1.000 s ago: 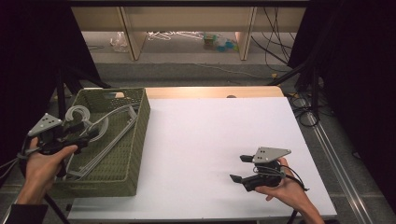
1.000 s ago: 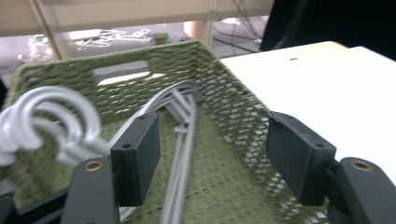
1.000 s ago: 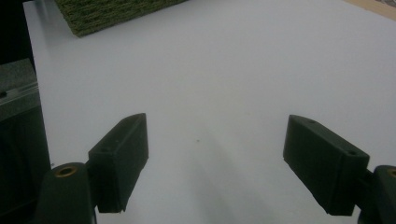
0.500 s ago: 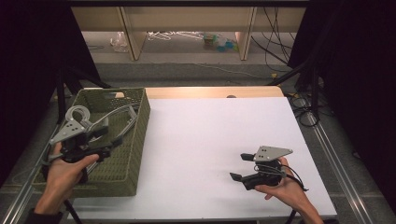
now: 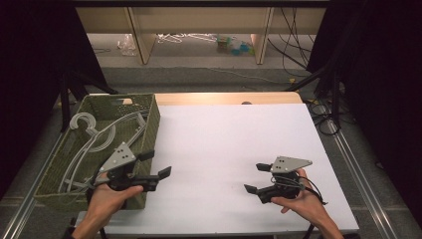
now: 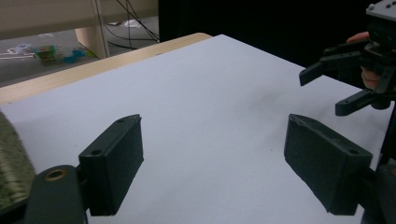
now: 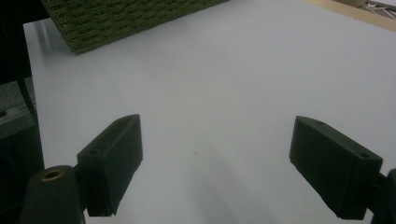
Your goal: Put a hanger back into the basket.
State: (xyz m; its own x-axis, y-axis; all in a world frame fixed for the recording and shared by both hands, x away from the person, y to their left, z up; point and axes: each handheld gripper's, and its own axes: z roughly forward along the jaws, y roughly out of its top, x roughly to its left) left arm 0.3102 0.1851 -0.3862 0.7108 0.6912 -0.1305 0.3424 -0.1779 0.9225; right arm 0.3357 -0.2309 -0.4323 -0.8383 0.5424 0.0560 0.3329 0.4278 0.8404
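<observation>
Left tongs just spreading, empty, moved from basket over table, right tongs spread, unmoved.

My high view sits above my near edge, facing twelve o'clock and down on the whole white tabletop, with the green basket at nine o'clock. My left tool view rides low and close over the sheet, facing three o'clock, where the right tool appears. My right tool view, equally close, faces nine o'clock toward the basket. All three share the bare middle of the tabletop.
</observation>
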